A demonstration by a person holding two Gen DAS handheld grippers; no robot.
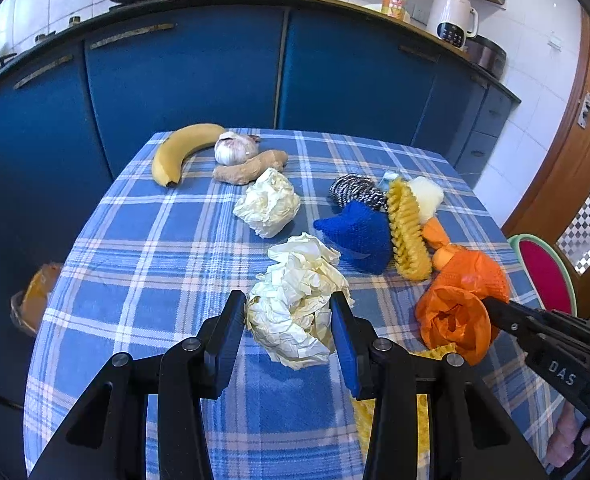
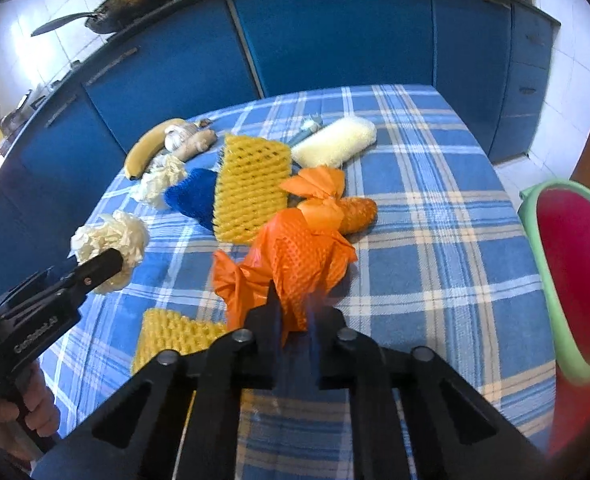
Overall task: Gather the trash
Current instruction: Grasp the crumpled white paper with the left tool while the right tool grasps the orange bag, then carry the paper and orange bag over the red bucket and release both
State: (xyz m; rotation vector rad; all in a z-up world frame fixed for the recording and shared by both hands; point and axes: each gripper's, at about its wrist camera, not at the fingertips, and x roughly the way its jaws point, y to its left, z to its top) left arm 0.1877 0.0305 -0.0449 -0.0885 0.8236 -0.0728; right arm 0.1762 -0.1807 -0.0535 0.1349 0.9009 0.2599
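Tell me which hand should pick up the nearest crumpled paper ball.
Left. The left gripper already has its open fingers on either side of the nearest paper ball. The right gripper is shut on the orange plastic bag, so it is busy.

Tablecloth (image 1: pixel 143 240): blue plaid w/ white and pale pink lines. Near paper wad (image 1: pixel 295 308) cream-white; far paper wad (image 1: pixel 269 204) same cream. Banana (image 1: pixel 179 152) yellow, dark tip. Garlic (image 1: pixel 233 148) white w/ purple streaks; ginger (image 1: pixel 247 168) tan. Scrubber (image 1: pixel 355 192) silver-grey mesh. Knit cloth (image 1: pixel 359 240) deep blue. Foam net (image 2: pixel 251 184) yellow, diamond-hole pattern; 2nd yellow net (image 2: pixel 171 332) near left. Orange plastic bag (image 2: pixel 239 284) bright orange, plus orange net (image 2: pixel 307 264) w/ same mesh pattern. Sponge roll (image 2: pixel 335 142) pale cream. Both grippers black, left gripper (image 1: pixel 291 312) pads blue. Cabinets (image 1: pixel 175 80) dark blue. Chair (image 2: pixel 575 280) red w/ green rim.
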